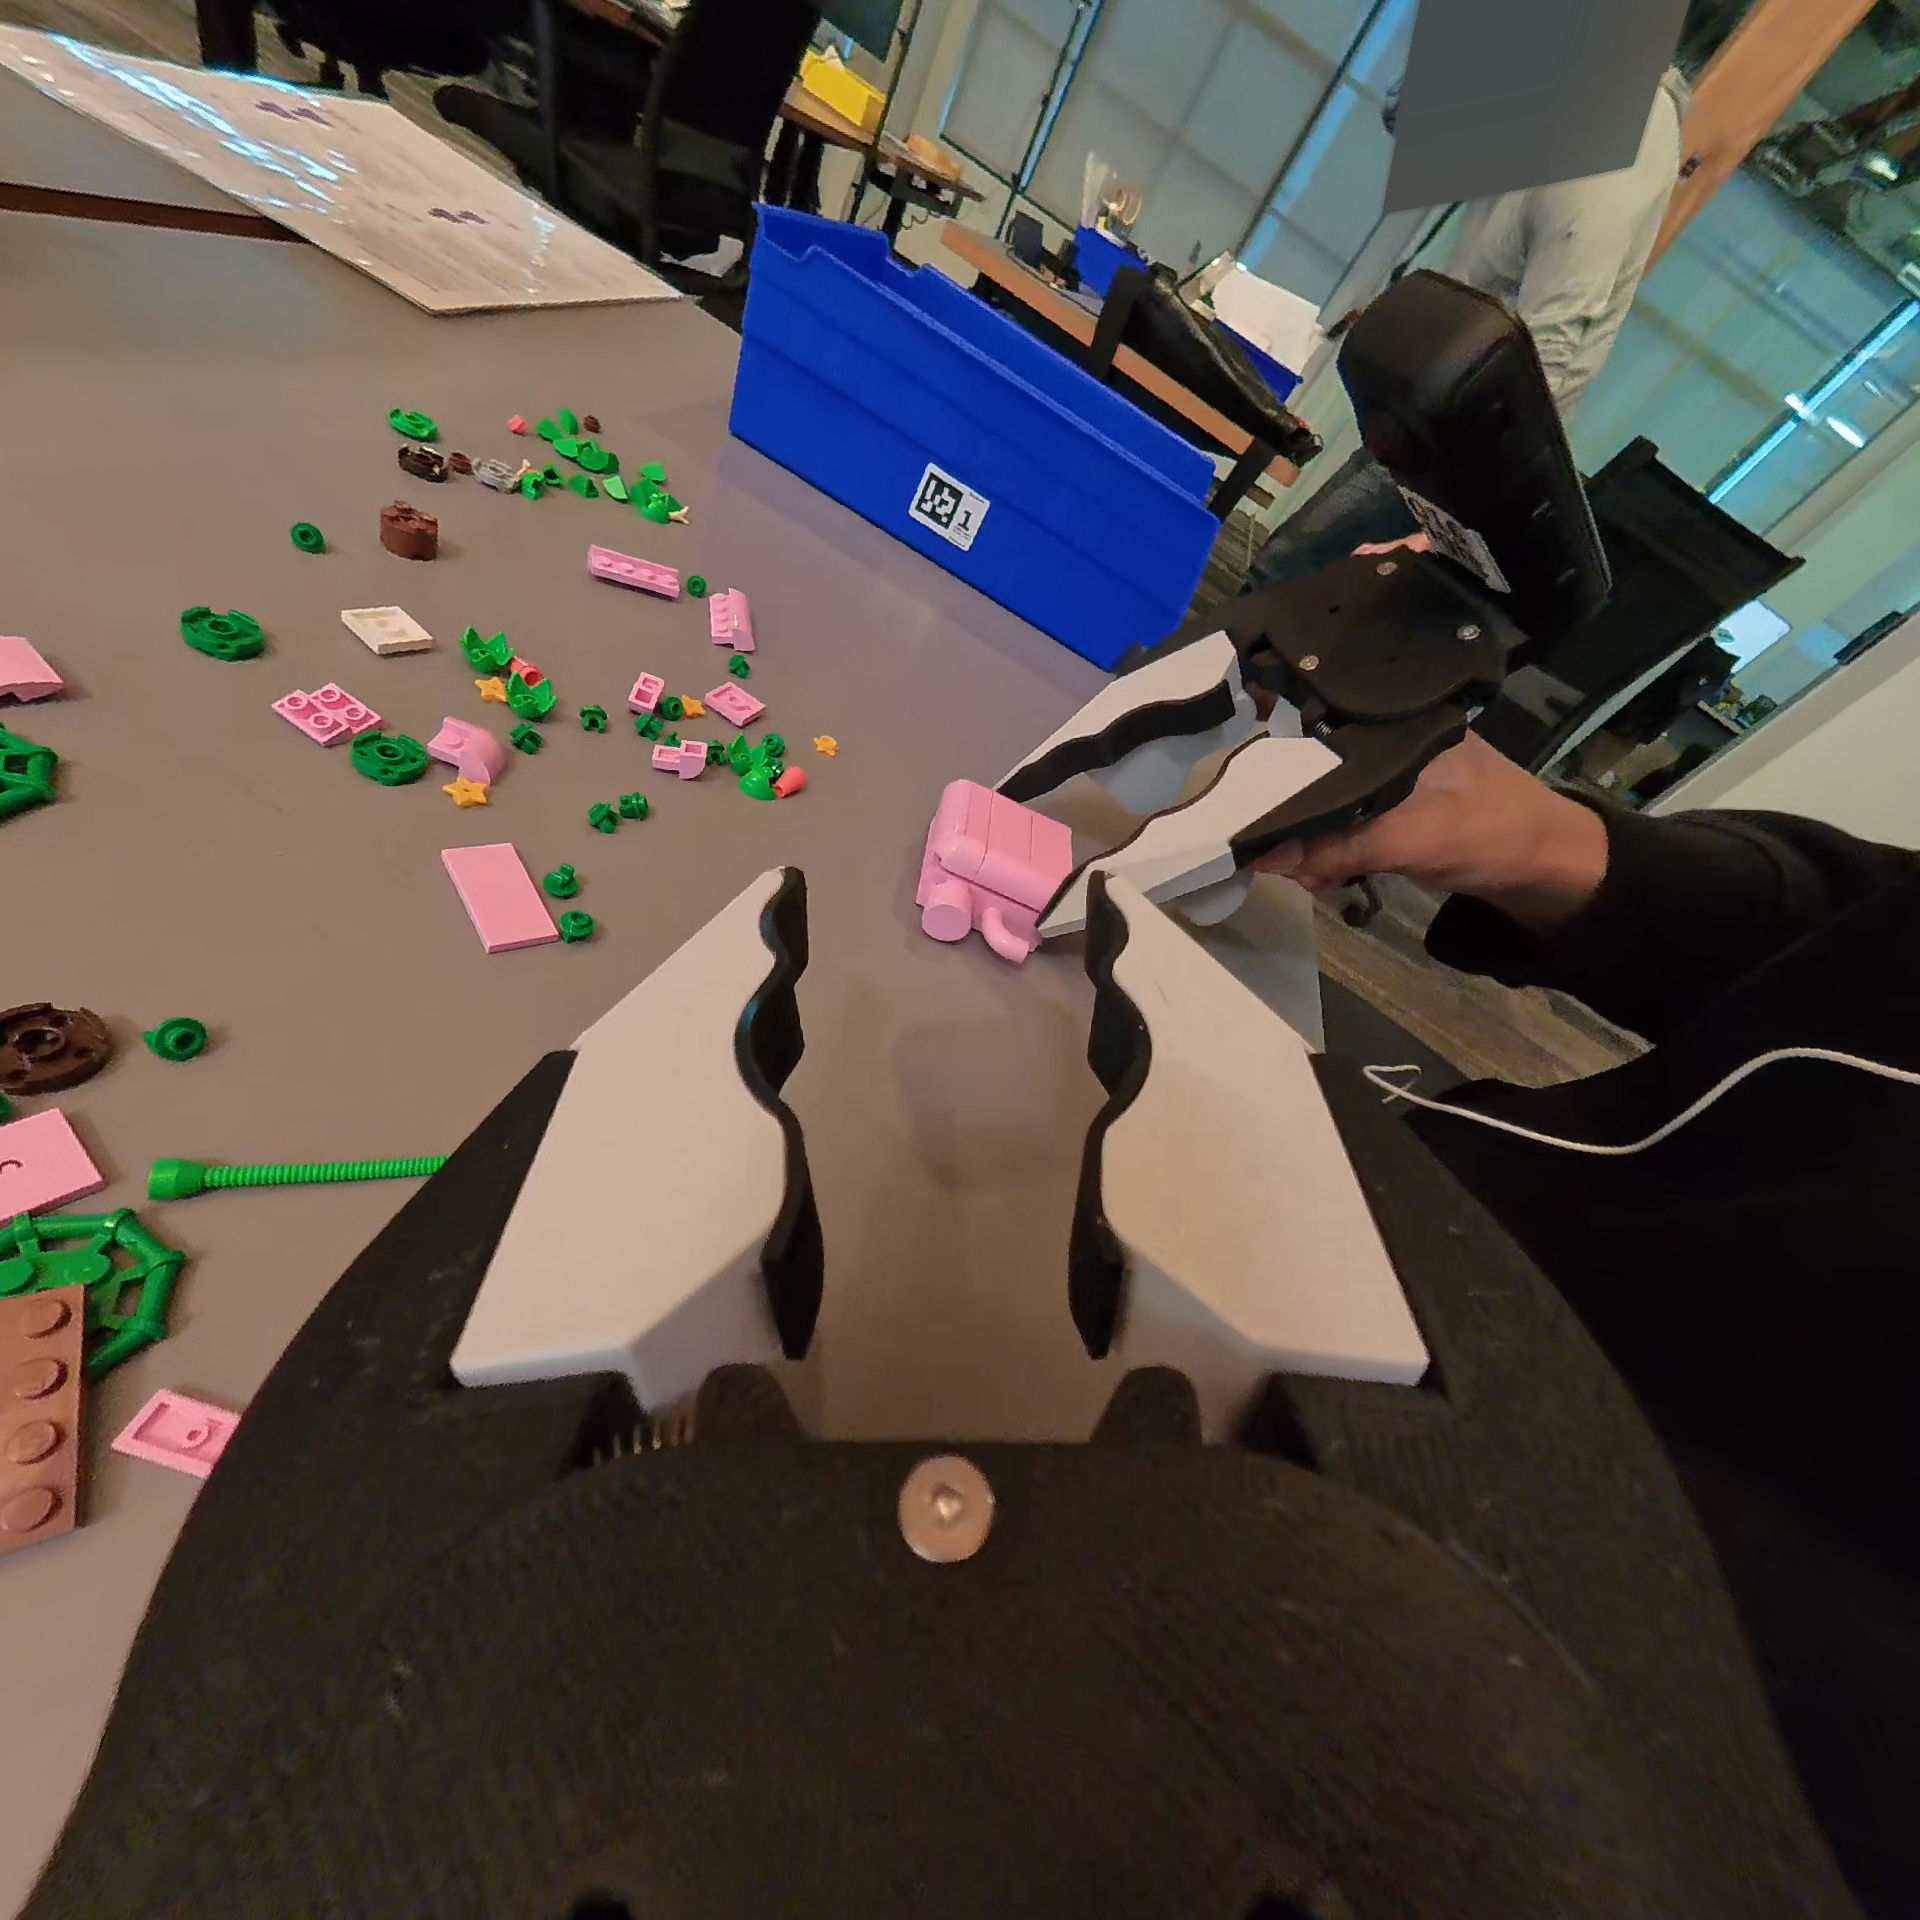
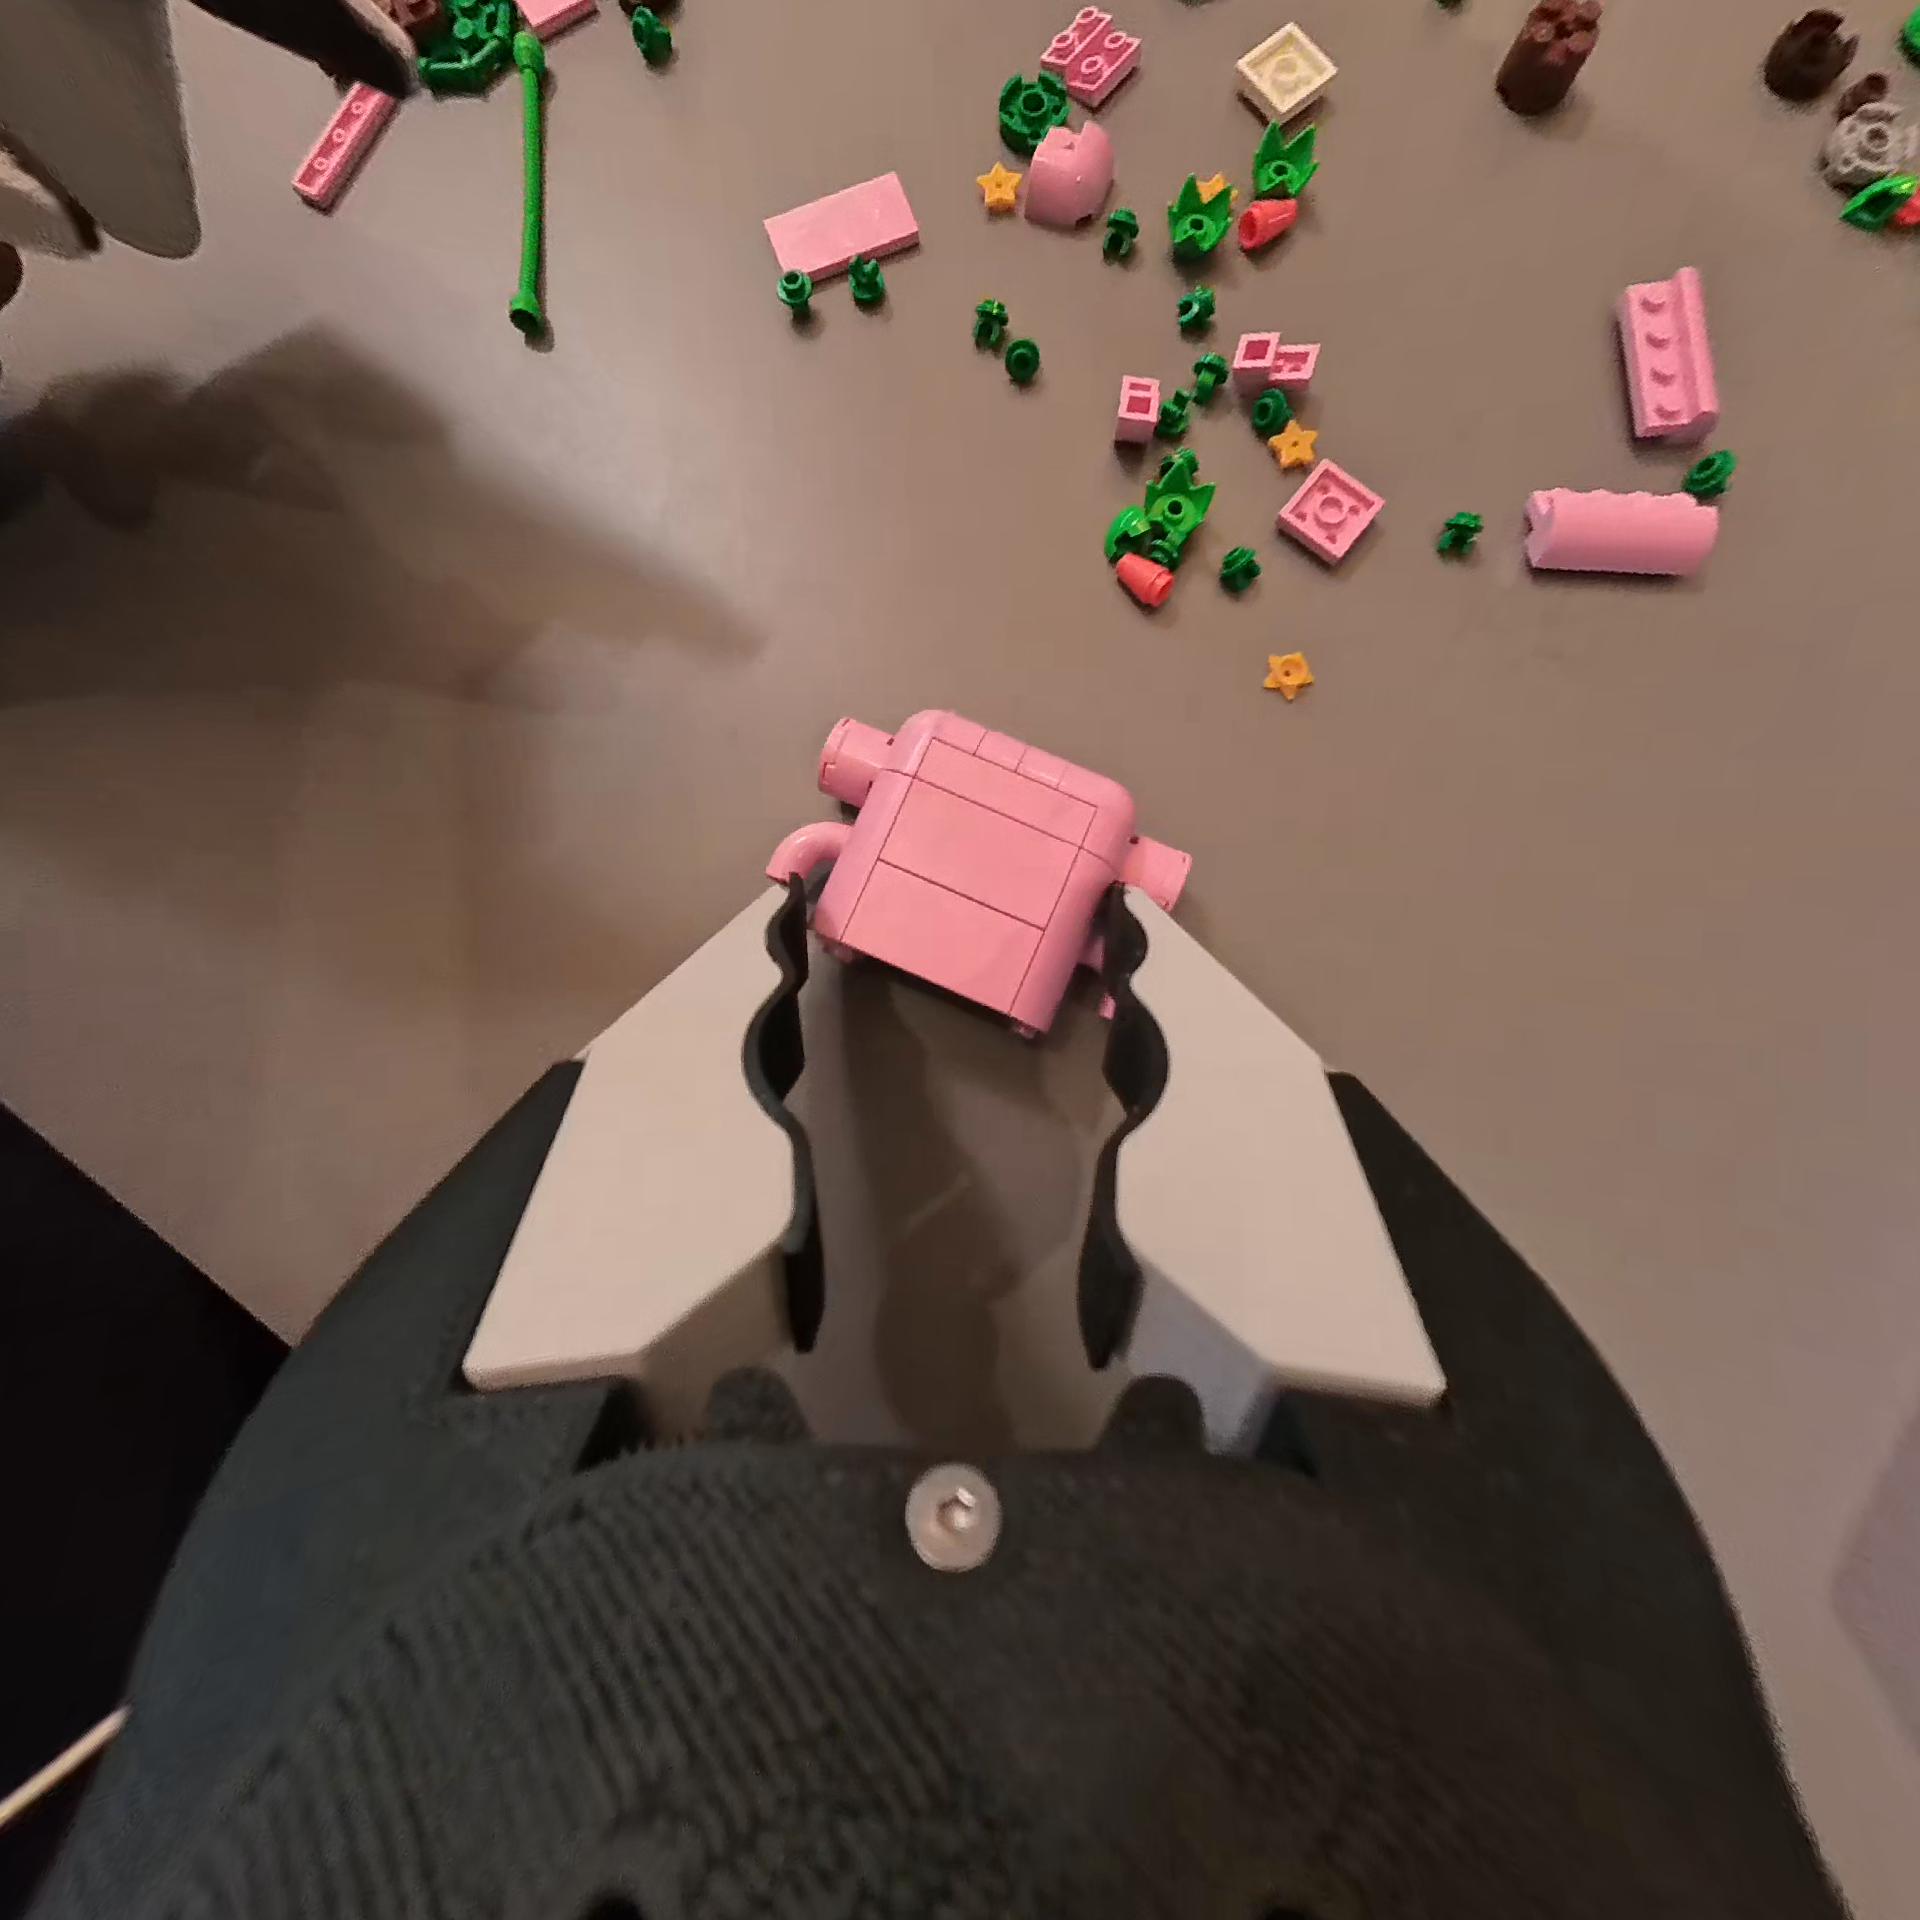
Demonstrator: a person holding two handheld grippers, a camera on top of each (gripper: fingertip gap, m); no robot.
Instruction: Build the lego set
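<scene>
A pink boxy lego assembly [image 1: 992, 857] with round pegs and a curved piece sits on the grey table [image 1: 883, 665]. My right gripper [image 2: 956, 914] is open, and its fingertips straddle the near end of the assembly [image 2: 977, 883], close against both sides. It also shows in the left wrist view [image 1: 1034, 862], held by a hand in a black sleeve. My left gripper [image 1: 945, 894] is open and empty. It hovers over bare table just short and left of the assembly, with its right fingertip near the right gripper's lower finger.
Loose pink, green, brown and white pieces [image 1: 520, 686] lie scattered to the left, including a pink tile [image 2: 842, 223], a green stem [image 2: 530, 166] and a brown plate [image 1: 36, 1423]. A blue bin [image 1: 966, 447] stands beyond. An instruction sheet [image 1: 343, 177] lies far left. The table edge runs close on the right. It is some 10 cm from my left tips to the green stem [image 2: 530, 166]. It is also in sight in the left wrist view [image 1: 361, 1174].
</scene>
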